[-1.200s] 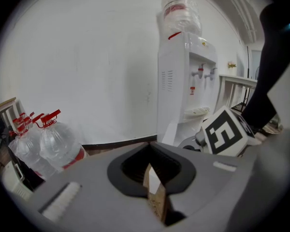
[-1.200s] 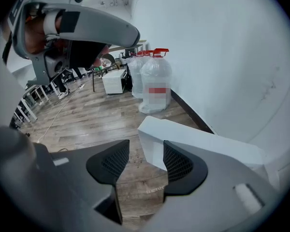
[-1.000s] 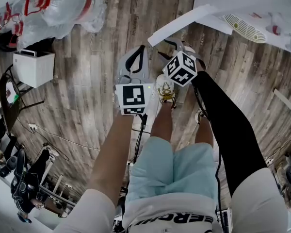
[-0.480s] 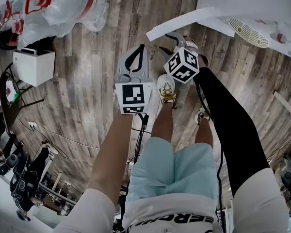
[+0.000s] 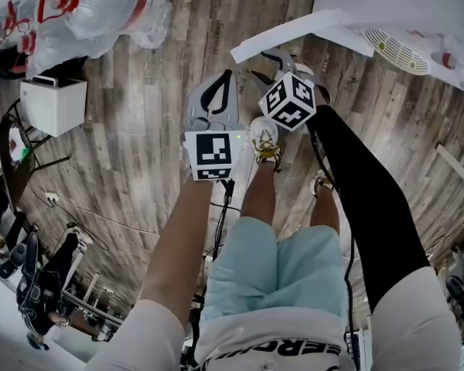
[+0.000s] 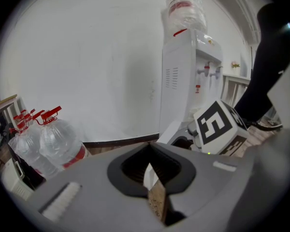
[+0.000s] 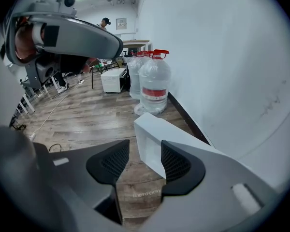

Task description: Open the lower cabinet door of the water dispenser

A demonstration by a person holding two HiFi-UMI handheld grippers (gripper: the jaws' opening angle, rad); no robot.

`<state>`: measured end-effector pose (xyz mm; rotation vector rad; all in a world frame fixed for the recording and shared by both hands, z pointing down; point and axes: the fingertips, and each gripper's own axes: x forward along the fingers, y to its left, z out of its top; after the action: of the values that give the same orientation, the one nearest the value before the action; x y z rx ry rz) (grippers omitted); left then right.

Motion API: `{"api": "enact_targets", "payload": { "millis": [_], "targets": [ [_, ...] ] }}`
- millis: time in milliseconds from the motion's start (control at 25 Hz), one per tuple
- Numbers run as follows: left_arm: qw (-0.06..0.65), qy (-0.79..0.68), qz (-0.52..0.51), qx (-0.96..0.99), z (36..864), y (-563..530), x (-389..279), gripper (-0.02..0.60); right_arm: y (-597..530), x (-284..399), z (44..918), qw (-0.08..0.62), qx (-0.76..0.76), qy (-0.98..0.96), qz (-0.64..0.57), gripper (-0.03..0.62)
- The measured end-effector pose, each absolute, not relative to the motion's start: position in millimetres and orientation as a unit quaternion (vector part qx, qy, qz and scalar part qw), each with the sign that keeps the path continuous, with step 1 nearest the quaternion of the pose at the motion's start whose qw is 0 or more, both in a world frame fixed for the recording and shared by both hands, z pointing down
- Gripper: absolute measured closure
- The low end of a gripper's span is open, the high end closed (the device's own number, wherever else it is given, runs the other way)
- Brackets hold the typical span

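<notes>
The white water dispenser (image 5: 394, 6) stands at the top right of the head view; in the left gripper view the dispenser (image 6: 183, 76) carries an upturned bottle. Its lower cabinet door (image 5: 294, 31) is swung out over the wood floor. My right gripper (image 5: 263, 68) is at the door's free end. In the right gripper view the right gripper (image 7: 145, 161) is open with the edge of the door (image 7: 152, 134) between its pads, close to the right pad. My left gripper (image 5: 226, 79) hangs beside it, apart from the door. The left gripper (image 6: 150, 170) is shut on nothing.
Large water bottles (image 5: 85, 10) with red caps lie by the wall; the bottles (image 7: 154, 83) show beyond the door. A white box (image 5: 54, 107) sits at the left, with chairs and cables below it. The person's legs and shoes stand just behind the grippers.
The right gripper has shifted slightly up and to the left in the head view, and the door's free end has swung a little with it. The left gripper has stayed put.
</notes>
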<state>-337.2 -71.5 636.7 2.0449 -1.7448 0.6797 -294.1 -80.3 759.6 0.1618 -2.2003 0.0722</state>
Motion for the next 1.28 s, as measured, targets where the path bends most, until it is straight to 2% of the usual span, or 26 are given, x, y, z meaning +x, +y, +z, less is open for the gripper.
{"api": "enact_targets", "payload": {
  "millis": [560, 1280],
  "targets": [
    [0.181, -0.602, 0.242, 0.739, 638.6, -81.3, -327.0, 0.525, -66.0, -286.7, 758.7, 0.452, 0.047, -0.889, 0.051, 0.393],
    [0.159, -0.572, 0.247, 0.766, 619.7, -72.1, -293.8, 0.525, -63.9, -241.4, 715.3, 0.423, 0.124, -0.893, 0.092, 0.393]
  ]
}}
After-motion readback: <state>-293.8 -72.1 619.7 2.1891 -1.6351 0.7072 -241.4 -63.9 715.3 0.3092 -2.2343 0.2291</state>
